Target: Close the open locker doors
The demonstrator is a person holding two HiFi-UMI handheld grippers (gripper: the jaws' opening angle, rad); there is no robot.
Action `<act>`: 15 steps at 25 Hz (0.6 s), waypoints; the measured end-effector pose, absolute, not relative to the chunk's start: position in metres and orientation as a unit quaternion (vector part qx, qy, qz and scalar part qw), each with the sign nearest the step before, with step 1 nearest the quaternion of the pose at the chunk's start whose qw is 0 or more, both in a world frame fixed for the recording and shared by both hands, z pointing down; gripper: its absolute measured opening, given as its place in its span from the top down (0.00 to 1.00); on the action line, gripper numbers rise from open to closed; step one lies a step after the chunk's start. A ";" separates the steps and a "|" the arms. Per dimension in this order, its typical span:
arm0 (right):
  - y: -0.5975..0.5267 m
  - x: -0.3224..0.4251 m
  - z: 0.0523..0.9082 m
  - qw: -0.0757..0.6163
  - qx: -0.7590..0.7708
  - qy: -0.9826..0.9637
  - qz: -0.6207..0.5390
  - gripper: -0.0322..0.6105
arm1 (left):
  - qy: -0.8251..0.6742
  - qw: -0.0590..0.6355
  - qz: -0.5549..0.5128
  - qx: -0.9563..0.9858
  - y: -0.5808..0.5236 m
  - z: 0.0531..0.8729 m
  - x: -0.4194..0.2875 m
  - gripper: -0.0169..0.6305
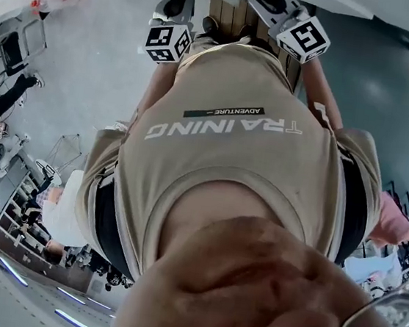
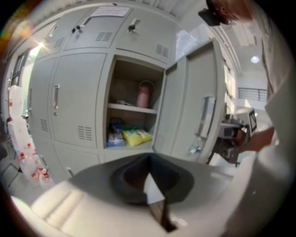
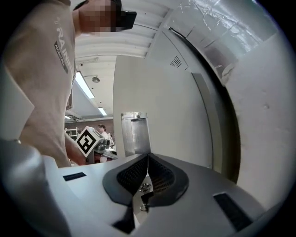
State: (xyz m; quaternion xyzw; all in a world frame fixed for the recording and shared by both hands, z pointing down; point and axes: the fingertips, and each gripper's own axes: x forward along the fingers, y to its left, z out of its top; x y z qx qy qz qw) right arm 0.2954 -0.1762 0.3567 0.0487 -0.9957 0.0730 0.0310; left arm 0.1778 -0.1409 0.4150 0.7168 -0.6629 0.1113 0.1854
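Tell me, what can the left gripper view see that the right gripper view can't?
Only the left gripper view: the open locker, with a pink bottle on its shelf, a blue packet and a yellow packet below, and closed lockers beside it.
Only the right gripper view: the person's beige shirt and a marker cube.
Both: a grey locker door with a metal handle, and the left gripper and right gripper with jaws together, holding nothing.

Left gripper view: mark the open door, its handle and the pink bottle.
open door (image 2: 182, 102), left gripper view, flat panel left of the handle.
handle (image 2: 206, 118), left gripper view, middle of the bar.
pink bottle (image 2: 143, 97), left gripper view, its body.
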 end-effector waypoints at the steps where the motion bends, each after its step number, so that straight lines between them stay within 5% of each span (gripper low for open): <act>1: -0.177 0.286 0.356 0.034 0.043 -0.996 0.067 0.93 | -0.669 0.184 0.107 0.712 -0.140 0.414 0.171 0.98; 15: -0.177 0.173 0.358 0.102 0.039 -0.994 0.008 0.93 | -0.698 0.174 0.051 0.692 -0.126 0.416 0.086 0.98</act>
